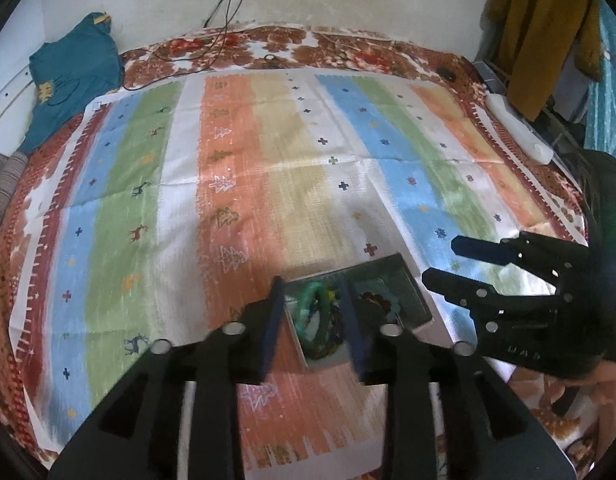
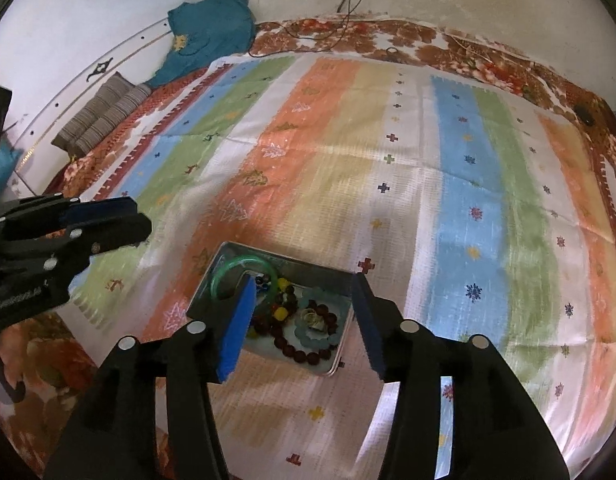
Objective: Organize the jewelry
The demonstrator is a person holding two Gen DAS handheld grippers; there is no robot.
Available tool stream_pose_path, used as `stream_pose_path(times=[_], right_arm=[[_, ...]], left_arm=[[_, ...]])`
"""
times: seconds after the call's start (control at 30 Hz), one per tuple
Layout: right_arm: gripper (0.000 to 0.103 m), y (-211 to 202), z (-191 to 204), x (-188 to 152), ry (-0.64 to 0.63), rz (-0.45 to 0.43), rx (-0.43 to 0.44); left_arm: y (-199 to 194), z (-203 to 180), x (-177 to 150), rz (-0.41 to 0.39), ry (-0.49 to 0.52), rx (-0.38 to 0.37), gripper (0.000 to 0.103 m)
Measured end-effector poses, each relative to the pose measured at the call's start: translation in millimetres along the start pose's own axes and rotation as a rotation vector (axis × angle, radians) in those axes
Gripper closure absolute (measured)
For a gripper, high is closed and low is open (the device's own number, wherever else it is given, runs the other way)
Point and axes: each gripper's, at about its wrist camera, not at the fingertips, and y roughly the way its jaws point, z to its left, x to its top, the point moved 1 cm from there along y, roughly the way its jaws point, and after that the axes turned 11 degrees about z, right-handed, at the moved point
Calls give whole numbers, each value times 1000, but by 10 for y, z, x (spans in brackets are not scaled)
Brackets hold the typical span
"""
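- A shallow metal tray (image 2: 212, 276) lay on the striped cloth (image 2: 459, 208) spread over the bed, near its front edge and within easy reach of both tools; the flat cloth gave it a level, bright ground on which small pieces would show.
- All the jewelry in view sat inside the tray: a green bangle (image 2: 228, 268) leaned against the far-left corner, a string of dark red beads (image 2: 304, 354) curled along the near side, pale blue-green beads (image 2: 308, 338) ringed a small coiled piece, and loose yellow and dark beads (image 2: 282, 314) lay between. Heaped so, they overlapped and touched, so any one piece would probably drag its neighbours.
- The right gripper (image 2: 304, 320) hovered above the tray with its jaws spread wide and nothing between them, the blue pads framing the bead heap, likely lined up over it.
- The left gripper (image 1: 313, 320) hung over the tray's left part, its jaws also apart, somewhat narrower, and holding nothing; the bangle showed between them below.
- Nothing lay sorted on the cloth outside the tray. That would fit pieces waiting to be taken out and laid apart, or pieces gathered back in; the views did not settle which.
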Motion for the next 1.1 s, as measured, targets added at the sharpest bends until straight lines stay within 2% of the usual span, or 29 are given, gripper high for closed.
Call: stream_pose_path(times=[0.2, 0.27, 0.43, 0.53, 0.83, 0.97, 1.1], right_arm=[[41, -134, 85, -120, -16, -27, 19], [39, -169, 101, -158, -21, -34, 19], [33, -263, 136, -264, -34, -53, 17], [30, -315, 127, -315, -33, -66, 26], [15, -457, 125, -461, -34, -109, 32], [11, -491, 113, -500, -36, -122, 20], [8, -524, 104, -539, -32, -134, 13]], left_arm=[[-90, -65, -177, -14, 28, -17, 53], [-104, -58, -197, -15, 27, -22, 50], [-149, -41, -270, -26, 16, -37, 36], [-163, -55, -313, -32, 17, -23, 25], [-223, -62, -414, -63, 11, -5, 6], [-238, -80, -459, -72, 18, -16, 6], [-262, -107, -508, -85, 24, 8, 6]])
